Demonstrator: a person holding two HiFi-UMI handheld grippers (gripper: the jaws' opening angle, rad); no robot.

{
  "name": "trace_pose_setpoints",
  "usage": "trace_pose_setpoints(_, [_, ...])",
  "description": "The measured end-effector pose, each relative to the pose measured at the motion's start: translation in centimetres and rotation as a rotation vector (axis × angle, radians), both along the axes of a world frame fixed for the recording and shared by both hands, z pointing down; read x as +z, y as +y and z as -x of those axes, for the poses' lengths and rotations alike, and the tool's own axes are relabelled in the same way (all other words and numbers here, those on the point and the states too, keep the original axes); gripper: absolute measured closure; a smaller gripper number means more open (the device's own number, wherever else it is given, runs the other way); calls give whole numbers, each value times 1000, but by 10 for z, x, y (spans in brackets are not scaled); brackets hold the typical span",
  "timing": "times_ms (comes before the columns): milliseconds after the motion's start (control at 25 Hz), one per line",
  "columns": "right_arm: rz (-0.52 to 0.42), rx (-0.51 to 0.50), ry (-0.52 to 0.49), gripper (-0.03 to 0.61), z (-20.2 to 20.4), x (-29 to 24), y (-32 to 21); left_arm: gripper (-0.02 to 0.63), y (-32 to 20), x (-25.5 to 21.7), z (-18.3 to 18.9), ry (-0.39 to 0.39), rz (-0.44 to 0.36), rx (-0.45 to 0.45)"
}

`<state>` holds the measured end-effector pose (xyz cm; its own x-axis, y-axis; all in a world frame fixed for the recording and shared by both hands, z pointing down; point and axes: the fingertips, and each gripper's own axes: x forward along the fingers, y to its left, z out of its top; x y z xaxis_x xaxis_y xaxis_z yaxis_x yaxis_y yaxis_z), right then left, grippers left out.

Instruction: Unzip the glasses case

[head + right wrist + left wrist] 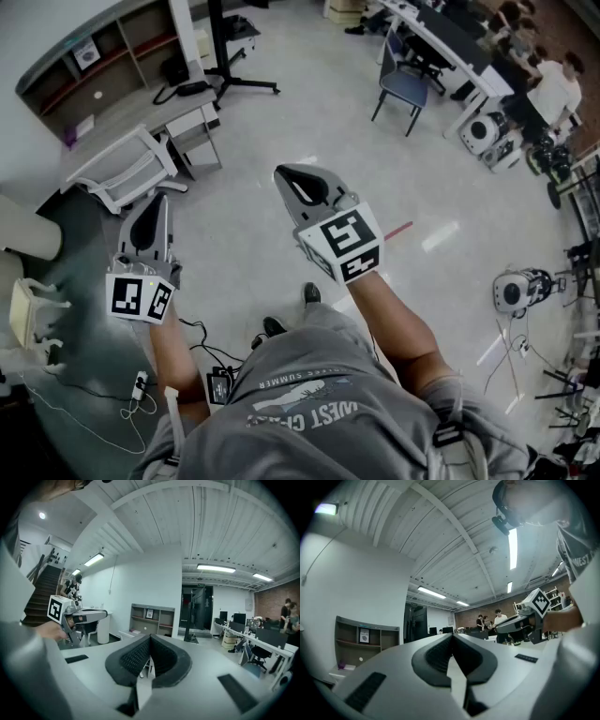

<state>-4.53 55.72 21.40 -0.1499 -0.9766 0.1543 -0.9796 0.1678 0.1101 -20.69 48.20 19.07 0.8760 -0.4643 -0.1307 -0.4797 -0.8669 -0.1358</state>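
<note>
Over the pale floor (281,112): we stand holding both tools out ahead of us, well apart from each other.
Left tool (157,201): its jaws are pressed together with nothing between them, and in the head view its tip sits near a white chair (127,169).
Right tool (289,176): its jaws are closed tight too and hold nothing. It reaches further out than the left one.
Glasses case: no view shows it, so we cannot tell where it lies.
Left side of the room: a grey shelf unit (89,56) stands against the wall.
Far right: a long counter (459,47) has people (553,89) seated at it, with a blue chair (403,84) just beside it.
At our feet: we see dark shoes (310,294), loose cables (202,352) and a power strip (141,384).
</note>
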Motion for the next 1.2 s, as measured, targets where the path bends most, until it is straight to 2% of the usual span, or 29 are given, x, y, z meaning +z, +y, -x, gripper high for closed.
trace_pose_setpoints(480, [-14, -14, -9, 568, 6, -3, 5, 615, 4, -1, 7, 22, -4, -2])
trace_pose_setpoints(720, [-19, -35, -30, 568, -9, -5, -4, 615, -1, 4, -7, 8, 7, -12])
trace_pose_setpoints(920, [-18, -69, -56, 568, -28, 2, -40, 615, -25, 12, -16, -21, 23, -61])
trace_pose_setpoints(1200, [-4, -167, -103, 568, -52, 21, -108, 615, -73, 23, -26, -62, 40, -175])
